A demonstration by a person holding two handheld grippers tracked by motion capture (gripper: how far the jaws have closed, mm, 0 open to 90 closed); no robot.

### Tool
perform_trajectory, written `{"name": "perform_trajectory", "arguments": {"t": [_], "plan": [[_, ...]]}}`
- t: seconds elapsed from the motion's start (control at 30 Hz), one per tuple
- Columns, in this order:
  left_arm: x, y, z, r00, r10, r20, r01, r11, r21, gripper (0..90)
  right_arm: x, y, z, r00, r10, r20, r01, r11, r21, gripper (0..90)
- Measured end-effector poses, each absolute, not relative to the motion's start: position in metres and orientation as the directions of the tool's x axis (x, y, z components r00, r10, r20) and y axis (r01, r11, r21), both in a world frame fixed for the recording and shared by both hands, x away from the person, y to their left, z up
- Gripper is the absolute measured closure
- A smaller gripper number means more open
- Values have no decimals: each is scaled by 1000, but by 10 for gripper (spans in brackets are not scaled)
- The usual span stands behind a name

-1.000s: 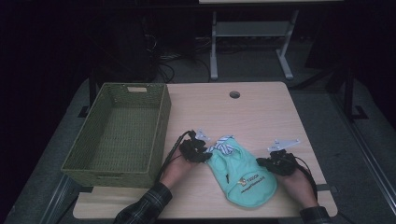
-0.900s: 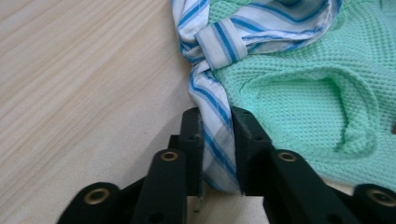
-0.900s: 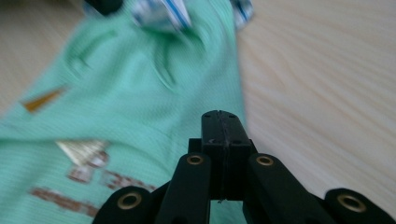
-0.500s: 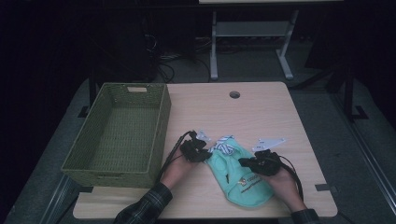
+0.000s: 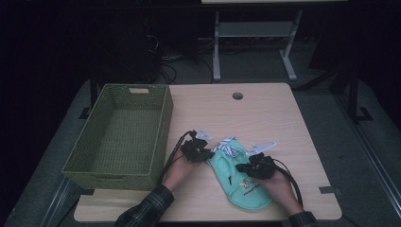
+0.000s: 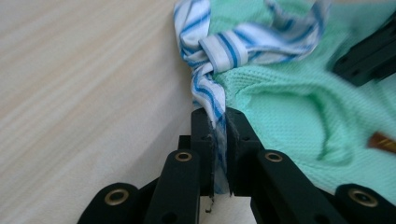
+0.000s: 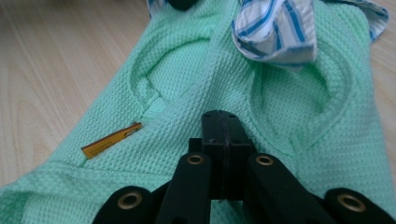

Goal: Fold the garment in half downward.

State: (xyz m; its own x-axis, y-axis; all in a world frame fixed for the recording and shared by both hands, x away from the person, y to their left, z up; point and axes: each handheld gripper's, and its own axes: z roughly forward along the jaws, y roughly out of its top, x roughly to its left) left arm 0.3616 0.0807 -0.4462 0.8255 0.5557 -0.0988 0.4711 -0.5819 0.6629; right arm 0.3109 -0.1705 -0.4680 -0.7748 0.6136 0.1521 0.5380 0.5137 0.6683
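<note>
Left gripper [image 6: 219,121] pinching the striped collar [image 6: 210,93] of the small green shirt [image 5: 239,177].
Its jaws have just been closing on that fabric; right gripper [image 7: 224,122], pressed together and empty, is hovering over the shirt lying mid-table [image 5: 265,113]; next probably a lift toward the basket [image 5: 163,123] beside it.

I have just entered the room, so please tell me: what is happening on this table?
A person works on a small mint-green garment with two hand-held grippers. The left gripper has just closed on its blue-striped collar. The right gripper, jaws shut, rests over the garment's middle. A green woven basket stands empty at the left.
</note>
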Motion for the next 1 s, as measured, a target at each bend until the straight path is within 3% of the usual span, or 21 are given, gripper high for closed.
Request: {"name": "perform_trajectory", "arguments": {"t": [0.33, 0.6, 0.77, 1.0], "plan": [[351, 89, -412, 838, 526, -144, 430, -475, 768, 835, 319, -164, -469, -766, 625, 152, 541, 498, 677, 898], [344, 88, -394, 866, 484, -126, 372, -456, 809, 836, 333, -149, -470, -764, 625, 160, 542, 487, 685, 898], [343, 89, -391, 858, 501, -109, 366, -450, 815, 837, 331, -152, -465, -766, 629, 130, 524, 494, 694, 897], [346, 100, -386, 819, 571, -56, 368, -448, 814, 837, 311, -189, -449, -749, 648, 139, 543, 481, 688, 897]]}}
